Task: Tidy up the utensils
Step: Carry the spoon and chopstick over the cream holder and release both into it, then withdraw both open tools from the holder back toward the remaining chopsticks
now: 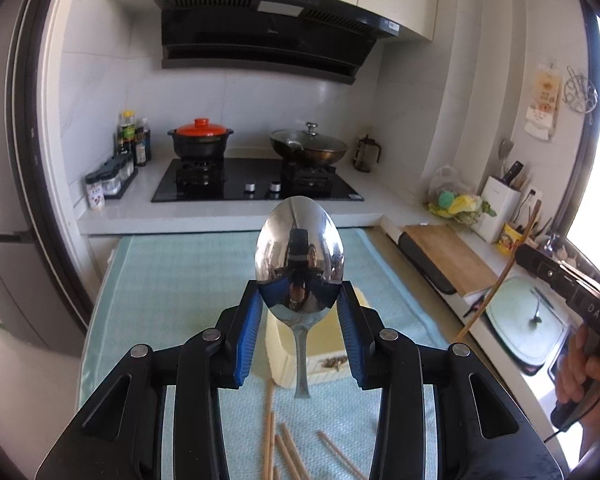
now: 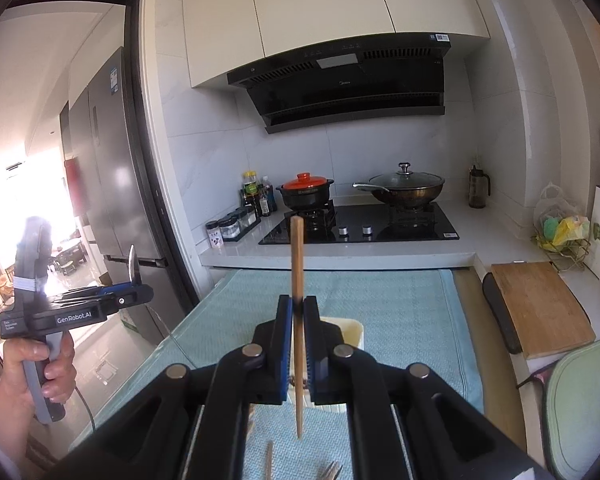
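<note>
In the left wrist view my left gripper [image 1: 300, 300] is shut on a shiny metal spoon [image 1: 299, 248]. Its blue pads [image 1: 249, 320] press the sides of the bowl, which stands up, while the handle hangs down. Below it a cream utensil holder [image 1: 324, 356] rests on the teal mat [image 1: 172, 280], with several wooden chopsticks [image 1: 286, 450] lying nearer. In the right wrist view my right gripper [image 2: 298, 304] is shut on one upright wooden chopstick [image 2: 297, 256], above the same holder [image 2: 351, 332]. Each gripper shows in the other's view: the left gripper [image 2: 138, 290] and the right gripper [image 1: 522, 254].
A stove [image 1: 256, 184] holds a black pot with an orange lid [image 1: 200, 140] and a lidded wok [image 1: 308, 146]. A cutting board [image 2: 540, 304] and a sink cover [image 1: 528, 320] lie on the right. A fridge [image 2: 112, 184] stands on the left. Fork tines [image 2: 330, 472] lie on the mat's near edge.
</note>
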Motion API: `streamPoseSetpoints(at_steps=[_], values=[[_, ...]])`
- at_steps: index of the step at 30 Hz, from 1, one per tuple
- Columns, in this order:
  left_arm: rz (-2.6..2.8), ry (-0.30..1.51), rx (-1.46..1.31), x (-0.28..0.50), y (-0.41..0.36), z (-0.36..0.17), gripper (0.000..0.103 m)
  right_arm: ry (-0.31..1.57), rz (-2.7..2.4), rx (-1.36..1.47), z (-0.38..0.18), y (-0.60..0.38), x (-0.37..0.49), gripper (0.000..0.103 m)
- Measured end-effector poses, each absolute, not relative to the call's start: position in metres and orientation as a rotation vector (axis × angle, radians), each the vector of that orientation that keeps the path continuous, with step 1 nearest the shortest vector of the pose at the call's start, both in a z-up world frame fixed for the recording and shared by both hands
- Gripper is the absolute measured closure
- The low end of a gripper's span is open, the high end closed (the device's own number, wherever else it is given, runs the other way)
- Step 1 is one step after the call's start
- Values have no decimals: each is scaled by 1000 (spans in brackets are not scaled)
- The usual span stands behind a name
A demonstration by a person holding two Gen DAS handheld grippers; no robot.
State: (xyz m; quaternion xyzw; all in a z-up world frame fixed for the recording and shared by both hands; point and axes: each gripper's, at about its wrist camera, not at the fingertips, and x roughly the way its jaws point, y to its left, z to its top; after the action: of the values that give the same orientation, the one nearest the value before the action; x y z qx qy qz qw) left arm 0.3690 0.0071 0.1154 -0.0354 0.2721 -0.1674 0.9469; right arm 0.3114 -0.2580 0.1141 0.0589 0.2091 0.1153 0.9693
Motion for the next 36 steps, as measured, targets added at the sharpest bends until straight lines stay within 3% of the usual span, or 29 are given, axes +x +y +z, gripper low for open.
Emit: streamPoseSetpoints(at_steps=[8,21,27,29,31,33,36], values=[[-322,586,-58,451,-27,103,65,407,216,145,114,-256,404,97],[-294,819,-84,544,-61,-11,65,740,179,272,-17,-279,543,97],[-240,889,-100,566,-60,-34,62,799,157,224,-44,-280,563,95],[-237,889,-114,567,-56,-32,50,806,147,227,-44,-281,562,91],[-234,871,-124,562,-51,-26,36,789,153,256,-37,-285,556,71],[-242,839,-134,548,-44,-17,27,753,151,262,-24,-289,542,61],[-246,792,-110,516,-33,-1,19,690,162,219,3,-291,510,60]])
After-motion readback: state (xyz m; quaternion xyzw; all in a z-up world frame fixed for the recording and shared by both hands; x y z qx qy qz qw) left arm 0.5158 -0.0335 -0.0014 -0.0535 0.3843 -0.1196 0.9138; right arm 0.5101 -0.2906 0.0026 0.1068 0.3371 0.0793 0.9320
